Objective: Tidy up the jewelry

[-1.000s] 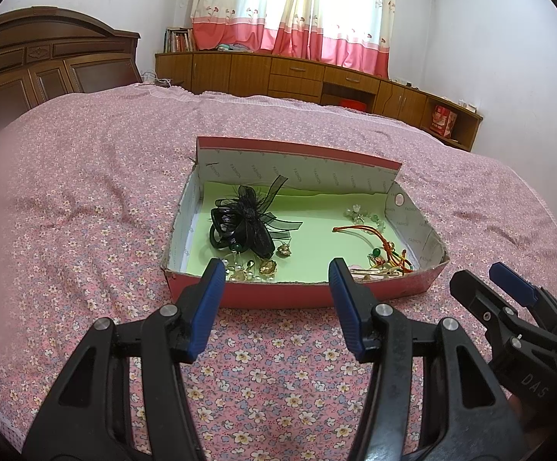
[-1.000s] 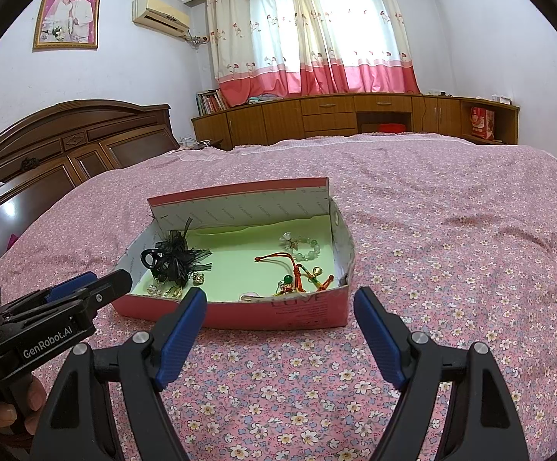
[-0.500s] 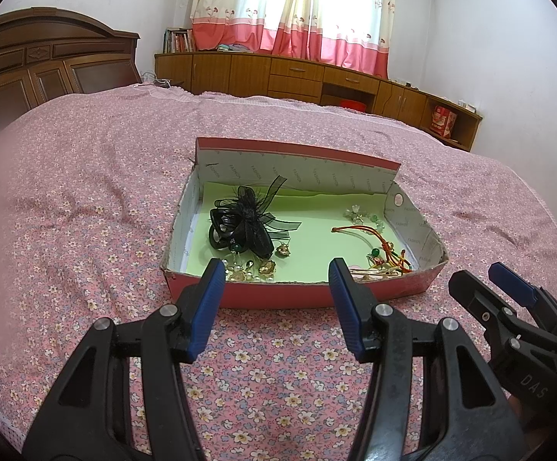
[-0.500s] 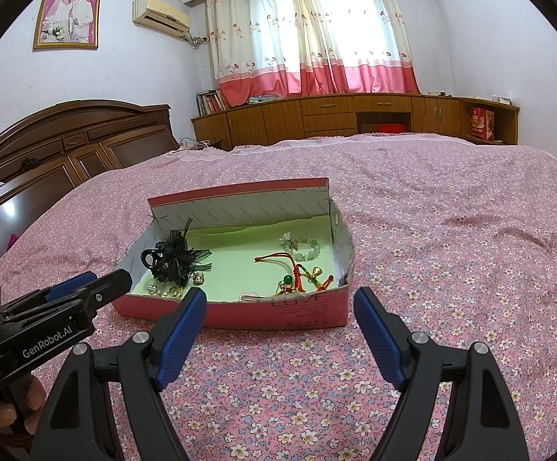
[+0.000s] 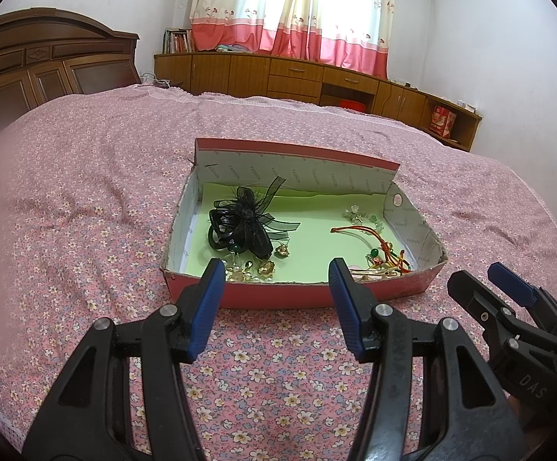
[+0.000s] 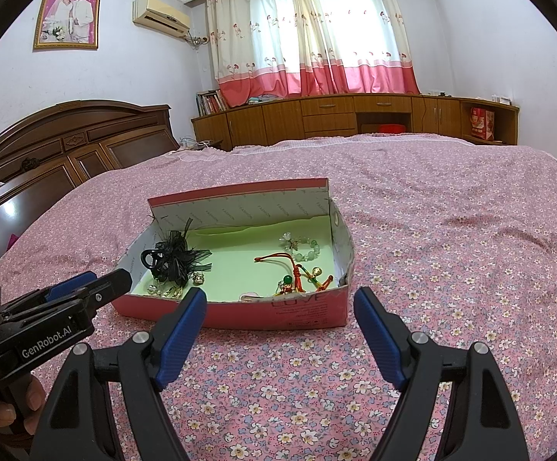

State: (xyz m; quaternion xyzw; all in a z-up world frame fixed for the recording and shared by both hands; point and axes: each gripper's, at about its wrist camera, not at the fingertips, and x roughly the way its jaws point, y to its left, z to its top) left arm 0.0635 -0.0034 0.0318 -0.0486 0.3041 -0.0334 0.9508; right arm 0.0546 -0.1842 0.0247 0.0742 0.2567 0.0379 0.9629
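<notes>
- I see one red cardboard box (image 5: 301, 295) with a green lining, lying on the pink flowered bedspread (image 5: 86, 207) in front of both my tools.
- My left gripper (image 5: 276, 303) hovers just before the near wall of the box, released, its blue pads wide apart and holding nothing.
- My right gripper (image 6: 280, 332) is also released and empty, near the right end of the same wall.
- Each tool shows only partly in the other camera, cut off at the edge of the picture.
- At the left of the box lies one black ribbon hair clip (image 6: 174, 263).
- Just near it is a group of small gold pieces (image 5: 255, 269); my left pad hides part of them, so I cannot count them.
- At the far right I count one pale bead bracelet (image 6: 303, 247).
- Near it lies one red cord ornament (image 6: 297, 269) with a green bead; its strands are tangled and the near wall hides the lower part.
- A pinkish item at the near wall is too covered to name.
</notes>
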